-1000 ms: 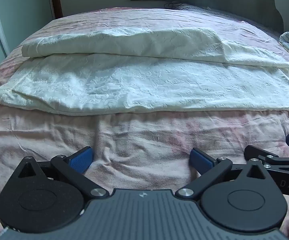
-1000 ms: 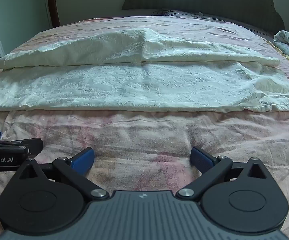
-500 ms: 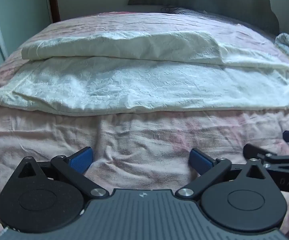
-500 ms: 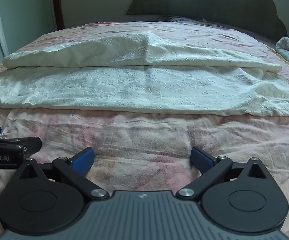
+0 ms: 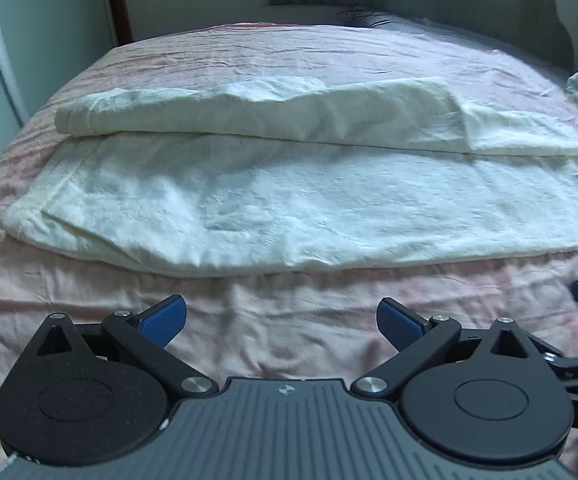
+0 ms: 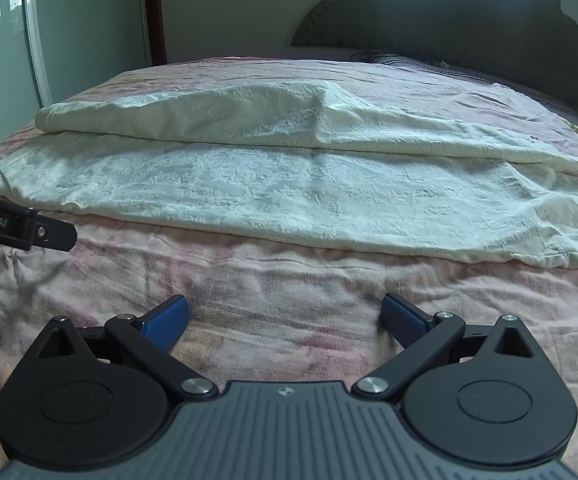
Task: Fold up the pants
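We hold both grippers low over the pink bedspread (image 5: 289,332), just short of the white pants (image 5: 297,208), which lie stretched sideways across the bed with one leg doubled over the far half. The left gripper (image 5: 281,318) has its jaws spread wide with nothing between them, and the right gripper (image 6: 285,316) is the same: spread and empty.

The near hem of the pants lies flat on the bedspread, so our main risk is pinching both layers together. If the jaws dig in too deep, the bedspread would likely come up with the pants and drag the fold crooked. The cloth looks thin and limp, so a shallow bite may catch only the top layer and leave the lower one behind. If our two hands lift unevenly, the doubled leg on the far side could slide off and undo that fold.
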